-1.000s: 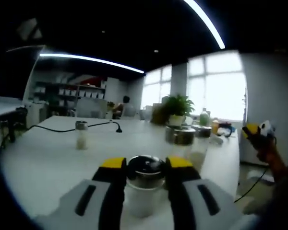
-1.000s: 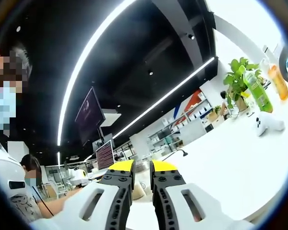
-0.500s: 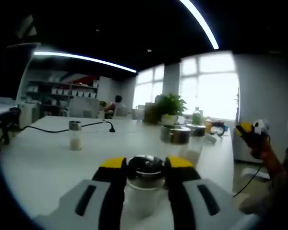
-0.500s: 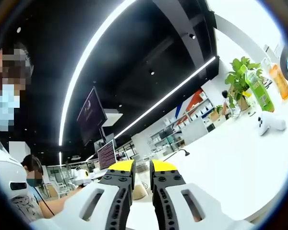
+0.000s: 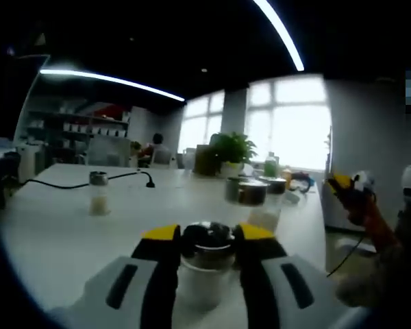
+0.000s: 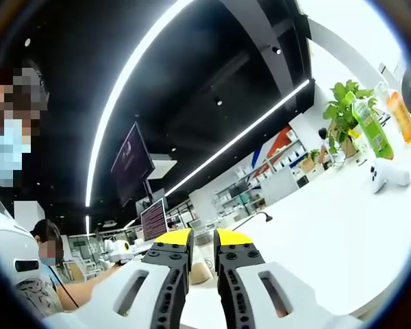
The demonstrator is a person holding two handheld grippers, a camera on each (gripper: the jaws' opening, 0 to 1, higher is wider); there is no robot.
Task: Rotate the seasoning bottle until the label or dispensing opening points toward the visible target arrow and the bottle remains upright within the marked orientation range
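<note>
The seasoning bottle [image 5: 206,255], white-bodied with a shiny metal lid, stands upright on the white table [image 5: 61,240]. My left gripper [image 5: 207,234] is shut on it, its yellow-tipped jaws pressing just below the lid from either side. No label or target arrow can be made out. My right gripper [image 6: 203,238] is raised and tilted up toward the ceiling, shut, with nothing in the thin gap between its jaws. It also appears at the right edge of the left gripper view as the right gripper [image 5: 348,188], held in a hand off the table's side.
A second shaker [image 5: 97,192] stands far left and a third, metal-lidded jar [image 5: 249,194] ahead to the right. A black cable [image 5: 89,182], a potted plant [image 5: 230,149] and a green bottle [image 5: 270,165] sit at the back. A white controller [image 6: 388,175] lies on the table.
The left gripper view has swung slightly, so the background slid leftward; the bottle stays clamped in the same spot between the jaws. The right gripper has barely moved.
</note>
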